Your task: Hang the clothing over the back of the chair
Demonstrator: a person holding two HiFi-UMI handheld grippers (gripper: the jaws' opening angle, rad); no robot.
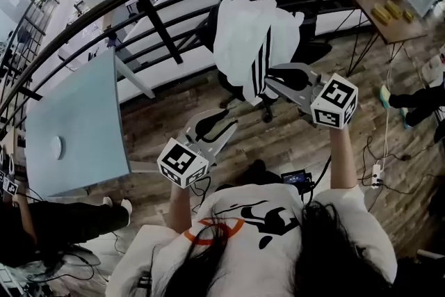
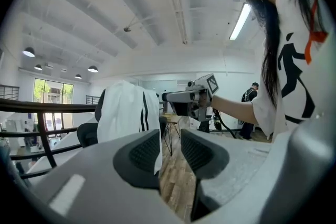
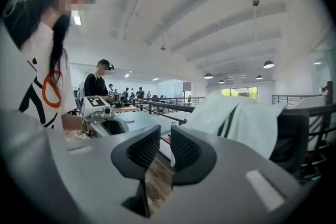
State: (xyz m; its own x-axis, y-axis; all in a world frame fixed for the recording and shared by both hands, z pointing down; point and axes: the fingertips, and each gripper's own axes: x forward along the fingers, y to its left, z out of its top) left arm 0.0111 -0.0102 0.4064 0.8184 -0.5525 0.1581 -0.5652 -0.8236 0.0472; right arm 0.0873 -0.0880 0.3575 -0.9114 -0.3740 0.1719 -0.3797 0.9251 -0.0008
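A white garment with black stripes (image 1: 247, 38) is draped over the back of a black office chair (image 1: 309, 52) by the railing. My left gripper (image 1: 224, 123) is held short of the chair, lower left of it, its jaws a narrow gap apart with nothing between them. My right gripper (image 1: 272, 77) is close beside the garment's lower right edge, also narrowly open and holding nothing. In the left gripper view the garment (image 2: 126, 110) hangs beyond the jaws (image 2: 170, 147). The right gripper view has the garment (image 3: 241, 120) past its jaws (image 3: 165, 147).
A dark curved railing (image 1: 160, 24) runs behind the chair. A pale blue table (image 1: 76, 122) stands at the left, a wooden table (image 1: 389, 28) at the top right. Cables and a power strip (image 1: 375, 174) lie on the wood floor. Other people are at the right edge and bottom left.
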